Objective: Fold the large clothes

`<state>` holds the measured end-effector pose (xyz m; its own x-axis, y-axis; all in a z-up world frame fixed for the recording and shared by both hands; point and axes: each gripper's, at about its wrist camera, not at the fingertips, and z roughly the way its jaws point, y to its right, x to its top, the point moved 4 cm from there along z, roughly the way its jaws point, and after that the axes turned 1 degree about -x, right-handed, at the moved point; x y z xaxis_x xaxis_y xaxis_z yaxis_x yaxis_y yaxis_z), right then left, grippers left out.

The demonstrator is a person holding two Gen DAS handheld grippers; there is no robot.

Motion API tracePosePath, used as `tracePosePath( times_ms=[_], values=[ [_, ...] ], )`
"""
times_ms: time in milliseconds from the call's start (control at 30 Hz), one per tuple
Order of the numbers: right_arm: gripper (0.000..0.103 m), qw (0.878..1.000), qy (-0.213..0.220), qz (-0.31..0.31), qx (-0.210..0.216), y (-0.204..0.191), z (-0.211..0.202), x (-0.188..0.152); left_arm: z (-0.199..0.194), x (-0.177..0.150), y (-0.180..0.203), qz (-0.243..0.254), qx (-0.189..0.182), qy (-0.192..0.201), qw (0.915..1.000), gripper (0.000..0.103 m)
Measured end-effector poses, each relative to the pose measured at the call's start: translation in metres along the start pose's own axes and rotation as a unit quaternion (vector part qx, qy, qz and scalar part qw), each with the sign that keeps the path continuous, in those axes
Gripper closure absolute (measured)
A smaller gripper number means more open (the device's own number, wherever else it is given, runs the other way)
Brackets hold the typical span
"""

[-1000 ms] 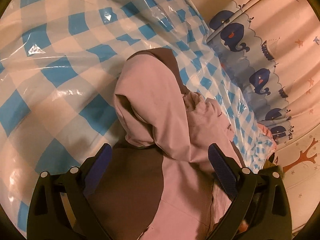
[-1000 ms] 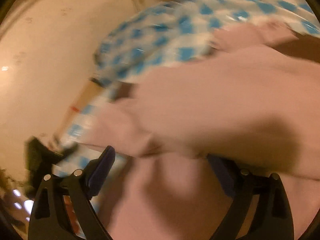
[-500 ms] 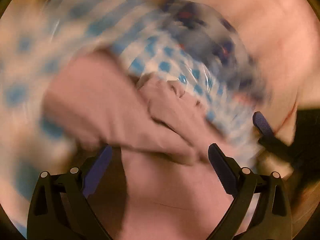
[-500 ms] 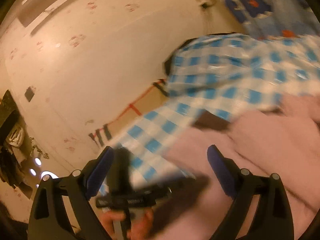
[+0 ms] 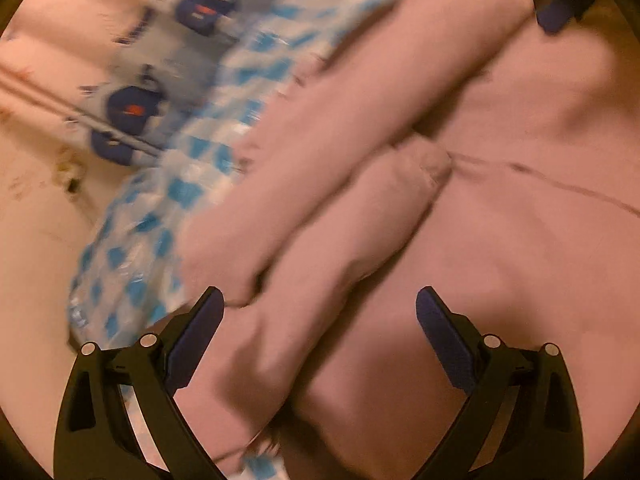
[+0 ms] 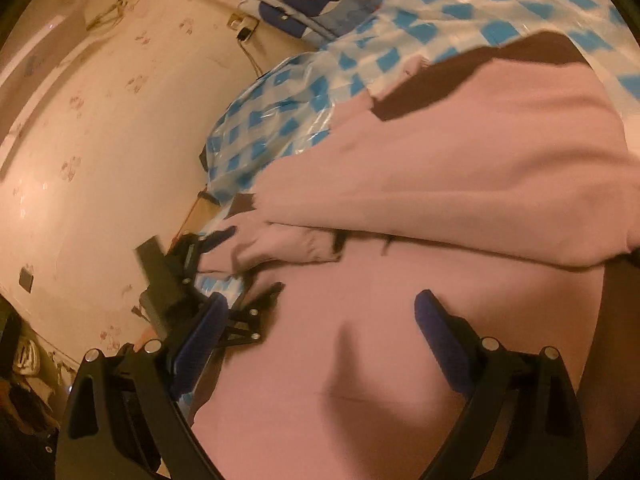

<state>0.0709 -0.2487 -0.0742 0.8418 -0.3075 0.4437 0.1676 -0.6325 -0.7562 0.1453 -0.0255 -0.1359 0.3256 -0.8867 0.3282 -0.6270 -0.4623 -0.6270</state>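
Observation:
A large pink garment with brown panels [image 5: 500, 240] lies on a table under a blue-and-white checked plastic cover [image 5: 168, 200]. Two pink sleeves [image 5: 352, 128] lie folded across its body. My left gripper [image 5: 320, 312] is open just above the garment near the sleeve ends, holding nothing. My right gripper [image 6: 320, 312] is open over the garment's body [image 6: 400, 340], holding nothing. The left gripper also shows in the right wrist view [image 6: 208, 240] at the sleeve cuff [image 6: 280, 240]. A brown panel [image 6: 460, 76] shows at the garment's far end.
A curtain with blue whales [image 5: 132, 108] hangs beyond the table. In the right wrist view a pale floor [image 6: 100, 140], a wall socket with a cable [image 6: 244, 28] and the table's left edge [image 6: 216, 184] show.
Both grippers have swung fast to new views. The left one has moved from the hood end to the sleeve side. The right one now looks along the garment's body. Both stayed open.

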Motion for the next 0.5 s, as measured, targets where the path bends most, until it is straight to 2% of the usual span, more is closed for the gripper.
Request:
tracePosePath(
  times_ms=[33,67,100,133,167,200,233,267,300,333,400,433,467,500],
  values=[
    [0.012,1.0,-0.001,0.007,0.002,0.006,0.002,-0.002,0.009,0.002,0.001,0.001,-0.017,-0.009,0.9998,0.012],
    [0.012,1.0,-0.002,0.011,0.005,0.01,0.002,-0.004,0.016,0.005,0.0,-0.003,-0.021,-0.012,0.9997,0.032],
    [0.012,1.0,-0.002,0.011,0.005,0.011,0.001,-0.004,0.021,0.005,-0.001,-0.009,-0.006,-0.022,0.9997,0.051],
    [0.012,1.0,-0.001,0.007,0.005,0.009,0.0,-0.004,0.028,0.006,-0.01,-0.016,0.03,-0.041,0.9986,0.083],
    [0.012,1.0,0.001,0.003,0.007,0.005,-0.003,-0.003,0.027,0.006,-0.02,-0.044,0.029,-0.032,0.9981,0.088],
    [0.012,1.0,0.004,-0.004,0.009,0.002,-0.005,-0.001,0.025,0.006,-0.03,-0.081,0.012,-0.026,0.9963,0.092],
    [0.012,1.0,0.007,-0.011,0.009,-0.003,-0.007,0.001,0.021,0.002,-0.046,-0.129,0.0,-0.014,0.9916,0.094],
    [0.012,1.0,0.011,-0.02,0.009,-0.009,-0.01,0.003,0.012,-0.004,-0.07,-0.198,-0.016,0.009,0.98,0.095],
    [0.012,1.0,0.013,-0.025,0.01,-0.012,-0.012,0.004,0.005,-0.01,-0.087,-0.247,-0.029,0.028,0.9682,0.095],
    [0.012,0.999,0.016,-0.031,0.01,-0.017,-0.014,0.006,-0.008,-0.023,-0.113,-0.318,-0.047,0.057,0.9451,0.096],
    [0.012,0.999,0.016,-0.046,0.0,-0.023,-0.016,0.008,-0.035,-0.053,-0.162,-0.434,-0.072,0.118,0.8901,0.096],
    [0.012,0.998,0.015,-0.058,-0.01,-0.027,-0.015,0.009,-0.051,-0.073,-0.182,-0.483,-0.082,0.15,0.8587,0.096],
    [0.012,0.997,0.014,-0.077,-0.026,-0.033,-0.014,0.009,-0.068,-0.103,-0.212,-0.546,-0.092,0.193,0.8103,0.096],
    [0.012,0.995,0.011,-0.093,-0.037,-0.038,-0.011,0.01,-0.078,-0.126,-0.229,-0.581,-0.098,0.221,0.7769,0.096]
  ],
)
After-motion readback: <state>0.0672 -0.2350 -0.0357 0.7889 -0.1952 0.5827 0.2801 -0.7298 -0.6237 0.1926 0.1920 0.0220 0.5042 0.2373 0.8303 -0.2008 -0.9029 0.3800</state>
